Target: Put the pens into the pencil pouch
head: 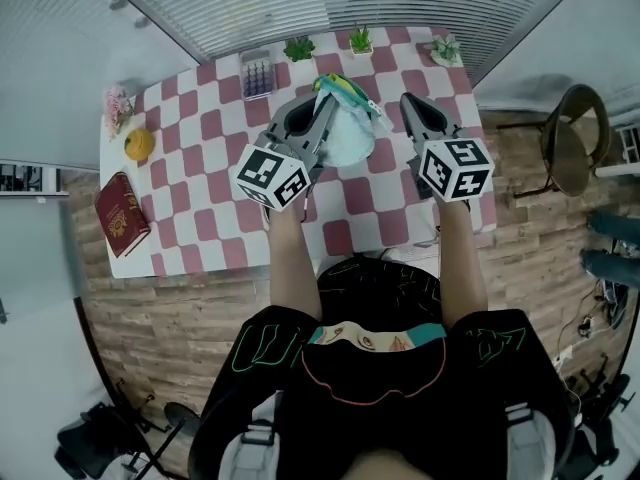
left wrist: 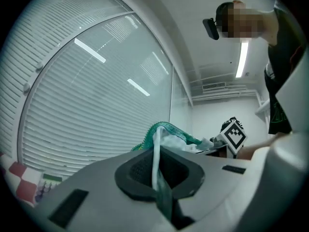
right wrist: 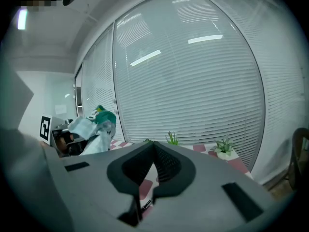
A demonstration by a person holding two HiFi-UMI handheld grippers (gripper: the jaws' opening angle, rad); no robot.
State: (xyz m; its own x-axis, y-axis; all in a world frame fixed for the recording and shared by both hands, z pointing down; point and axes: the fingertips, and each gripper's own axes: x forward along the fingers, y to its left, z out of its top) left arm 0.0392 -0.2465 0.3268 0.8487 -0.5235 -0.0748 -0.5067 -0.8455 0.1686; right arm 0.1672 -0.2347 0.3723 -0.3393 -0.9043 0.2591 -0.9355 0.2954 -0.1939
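Since the pencil pouch (head: pixel 350 133) is soft, thin fabric with a green zip edge, you should expect it to be light and floppy. It will sag and fold, and its mouth will not stay open by itself. At this moment it hangs in the air above the far middle of the checked table (head: pixel 200 118), not lying on it.

Your left gripper (head: pixel 325 108) has its jaws closed on a fold of the white fabric just by the zip. This is a good place to hold, because the zip edge looks like the firmest part. Your right gripper (head: pixel 410 106) is over the same part of the table, with the jaws pressed together and nothing between them. I think it could take the opposite rim to spread the mouth.

I cannot find any pen for sure in these views. Along the far edge of the table stand small potted plants (head: pixel 360 40) and a purple box (head: pixel 257 76). At the left end of the table lie an orange (head: pixel 138 144) and a red book (head: pixel 122 213). A chair (head: pixel 572 138) stands past the right end of the table. None of these seems to be in your way.
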